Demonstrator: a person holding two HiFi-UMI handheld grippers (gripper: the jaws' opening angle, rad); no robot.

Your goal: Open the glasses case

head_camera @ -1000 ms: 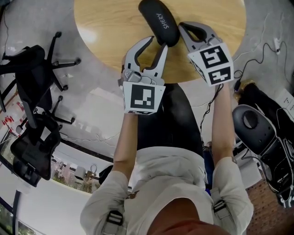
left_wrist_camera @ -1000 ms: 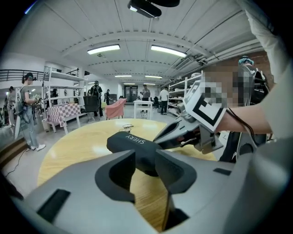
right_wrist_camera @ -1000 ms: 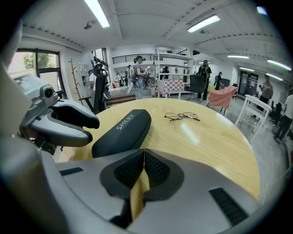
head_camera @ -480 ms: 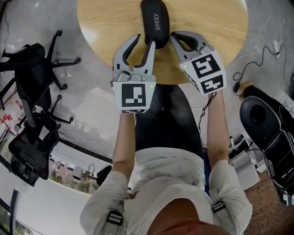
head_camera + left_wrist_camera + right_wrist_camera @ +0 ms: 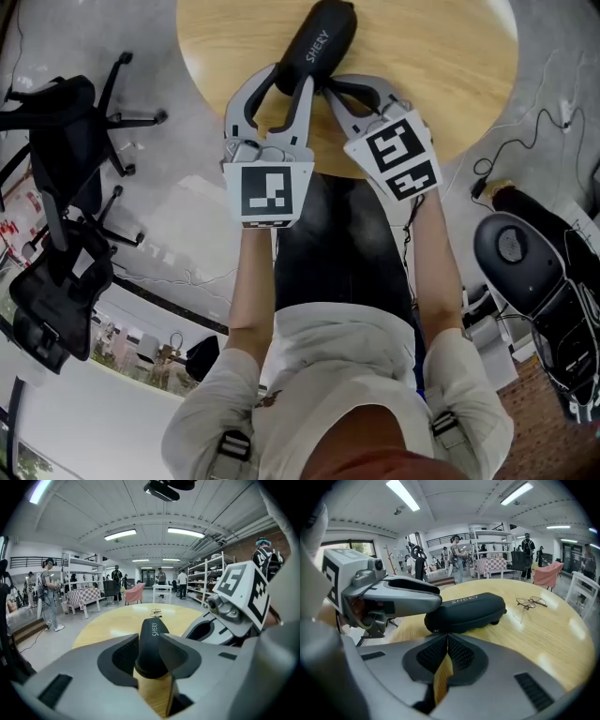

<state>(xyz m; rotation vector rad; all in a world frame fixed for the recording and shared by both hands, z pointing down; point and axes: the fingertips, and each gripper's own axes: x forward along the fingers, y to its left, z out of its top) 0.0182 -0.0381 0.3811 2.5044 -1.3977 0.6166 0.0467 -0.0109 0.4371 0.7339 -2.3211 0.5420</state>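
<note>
A black glasses case [image 5: 319, 39] marked SHERY lies slanted on the round wooden table [image 5: 431, 66]. My left gripper [image 5: 288, 81] is shut on the case's near end, and in the left gripper view the case [image 5: 152, 641] sits gripped between both pads. My right gripper [image 5: 328, 87] is shut with nothing in it. Its tips [image 5: 447, 637] rest right at the side of the case [image 5: 466, 610], just right of the left gripper [image 5: 403, 592]. A pair of thin-framed glasses [image 5: 532, 603] lies on the table beyond the case.
The table's near edge runs just under both grippers. Black office chairs [image 5: 66, 122] stand on the floor at the left. A black seat-like object [image 5: 525, 253] and cables [image 5: 534, 122] lie on the floor at the right. Shelves and people are far behind.
The case has swung round, its far end going from upper left to upper right. Both grippers have shifted left, the left one keeping its hold on the near end.
</note>
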